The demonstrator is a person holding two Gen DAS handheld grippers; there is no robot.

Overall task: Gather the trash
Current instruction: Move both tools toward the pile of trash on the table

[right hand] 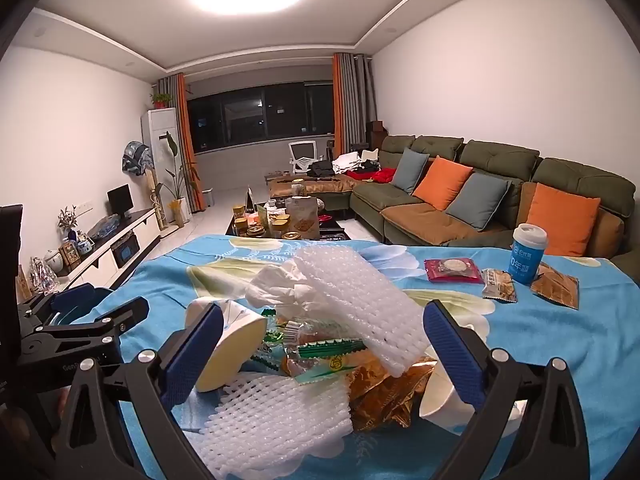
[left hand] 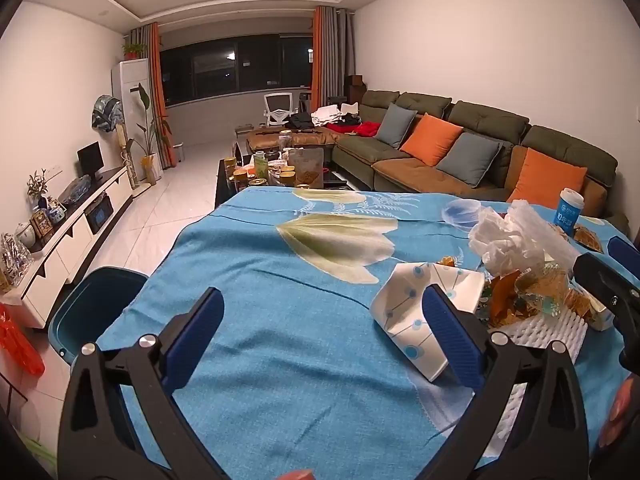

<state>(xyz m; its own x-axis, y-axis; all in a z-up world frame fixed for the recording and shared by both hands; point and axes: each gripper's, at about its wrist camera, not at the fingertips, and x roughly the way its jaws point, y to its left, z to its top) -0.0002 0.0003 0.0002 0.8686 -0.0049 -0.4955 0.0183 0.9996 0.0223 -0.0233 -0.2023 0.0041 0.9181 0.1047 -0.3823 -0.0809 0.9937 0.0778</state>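
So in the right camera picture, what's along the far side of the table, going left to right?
Red packet → small wrapper → blue cup → brown packet.

A: What sort of place is this?
B: A home living room. A long green corner sofa [left hand: 472, 140] with orange and grey cushions [left hand: 430, 139] lines the right wall.
A: What else shows it?
B: Orange curtains [right hand: 341, 100] beside a dark window [right hand: 260, 118], a low white TV cabinet [left hand: 80, 236] with a small screen [left hand: 90, 157], potted plants, and a tiled floor [left hand: 168, 204].
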